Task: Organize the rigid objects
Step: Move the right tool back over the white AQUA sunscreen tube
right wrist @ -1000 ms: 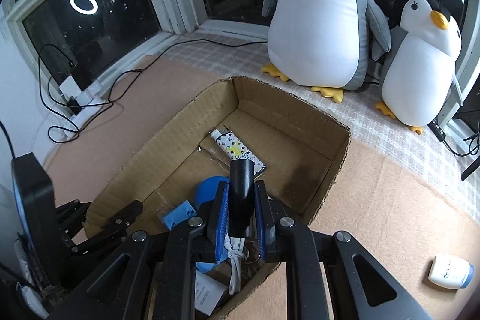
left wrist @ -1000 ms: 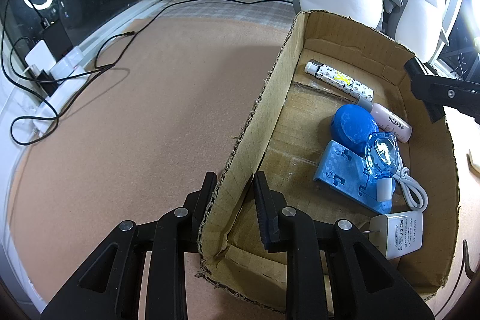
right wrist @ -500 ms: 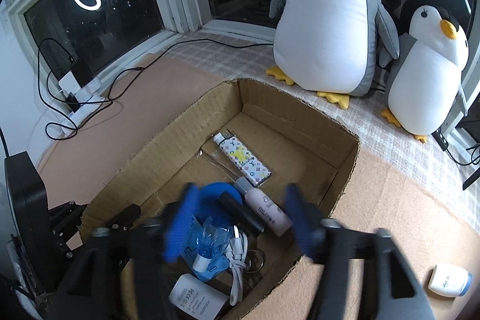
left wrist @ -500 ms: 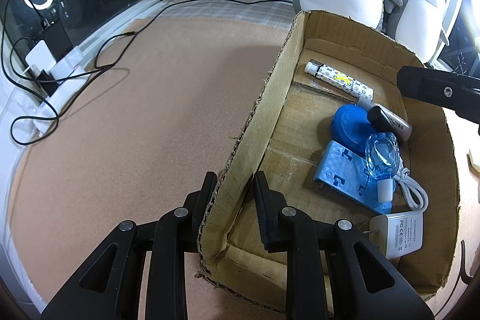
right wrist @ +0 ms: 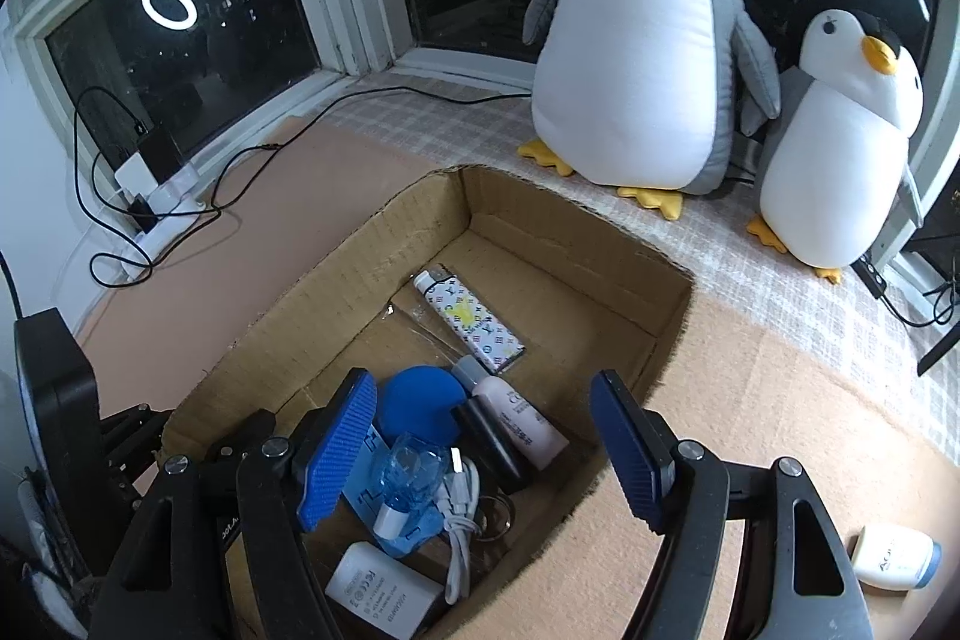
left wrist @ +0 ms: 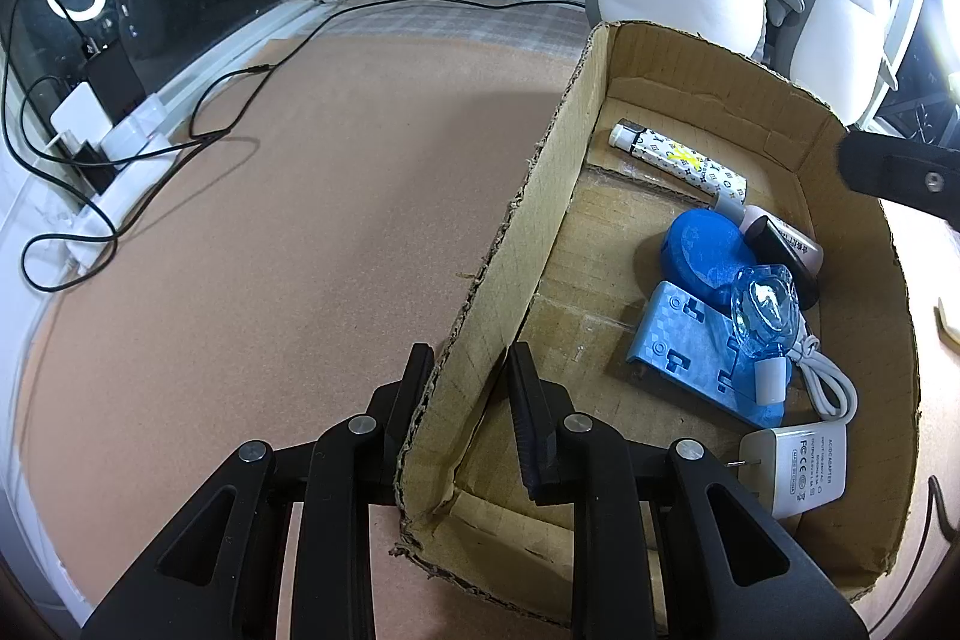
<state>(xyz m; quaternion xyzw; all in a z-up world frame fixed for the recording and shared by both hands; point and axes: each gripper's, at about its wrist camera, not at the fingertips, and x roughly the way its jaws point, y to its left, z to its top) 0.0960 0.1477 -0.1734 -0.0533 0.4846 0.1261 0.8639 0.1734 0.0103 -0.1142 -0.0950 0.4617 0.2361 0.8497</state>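
Observation:
An open cardboard box [left wrist: 528,220] [right wrist: 624,280] sits on the brown mat. My left gripper [left wrist: 468,376] is shut on the box's left wall near its front corner. My right gripper [right wrist: 486,442] is open and empty above the box. Inside lie a black cylinder [right wrist: 489,436] [left wrist: 780,250], a pink-white bottle [right wrist: 522,427], a patterned lighter [right wrist: 474,319] [left wrist: 678,157], a blue round thing [right wrist: 423,403] [left wrist: 705,250], a blue plate [left wrist: 690,346], a clear blue fan [right wrist: 405,484] [left wrist: 765,307], and a white charger [right wrist: 384,592] [left wrist: 798,466] with cable.
Two plush penguins [right wrist: 642,40] [right wrist: 840,148] stand behind the box by the window. A small white bottle [right wrist: 897,559] lies on the mat at the right. A power strip with black cables [left wrist: 102,136] lies at the left edge.
My right gripper held the black cylinder above the box, then opened. The cylinder now lies in the box next to the pink-white bottle. The left gripper has not moved.

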